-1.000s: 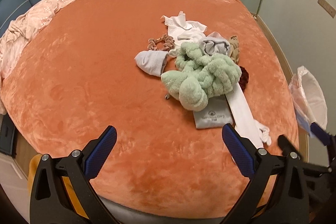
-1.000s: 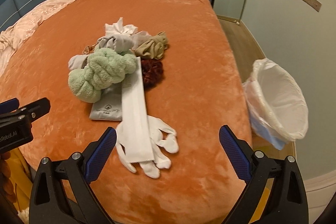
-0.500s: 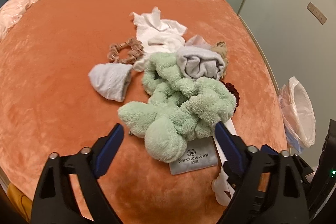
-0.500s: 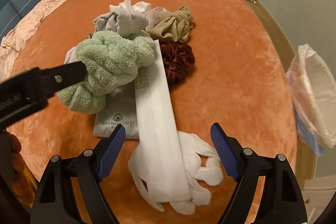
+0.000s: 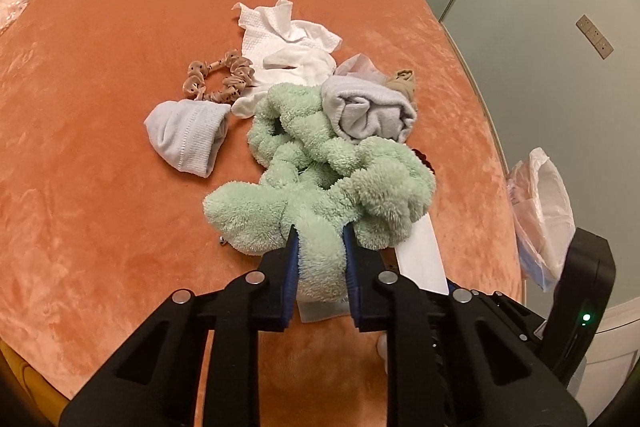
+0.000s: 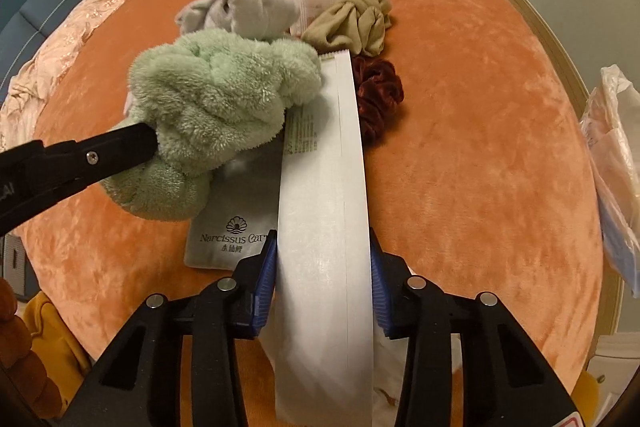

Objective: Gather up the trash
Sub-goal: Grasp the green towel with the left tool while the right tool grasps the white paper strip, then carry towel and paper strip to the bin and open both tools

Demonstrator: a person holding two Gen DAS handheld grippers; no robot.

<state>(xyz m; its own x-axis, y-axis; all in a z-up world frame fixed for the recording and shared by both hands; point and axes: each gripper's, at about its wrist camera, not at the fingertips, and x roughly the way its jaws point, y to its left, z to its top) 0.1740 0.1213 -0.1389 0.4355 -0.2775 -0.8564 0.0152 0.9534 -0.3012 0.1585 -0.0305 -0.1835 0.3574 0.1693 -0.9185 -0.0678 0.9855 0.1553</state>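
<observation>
Near the bed's (image 5: pixel 100 187) front edge, the left gripper (image 5: pixel 320 259) had just closed, pinching the green plush towel (image 5: pixel 320 167). The right gripper (image 6: pixel 323 259) had just closed edgewise, apparently clamping the white paper sleeve (image 6: pixel 322 187). The thin sleeve could buckle and slip when lifted.

Fluffy green towel (image 5: pixel 320 179), matt white paper sleeve (image 6: pixel 324 247), velvety orange bedspread (image 5: pixel 100 187)

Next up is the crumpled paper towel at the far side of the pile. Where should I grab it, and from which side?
Take the white paper towel by its raised, crumpled peak, coming from above on the far side. That ridge stands clear of the bedspread; its near edge lies against a white sock, so a low approach may snag it.
</observation>
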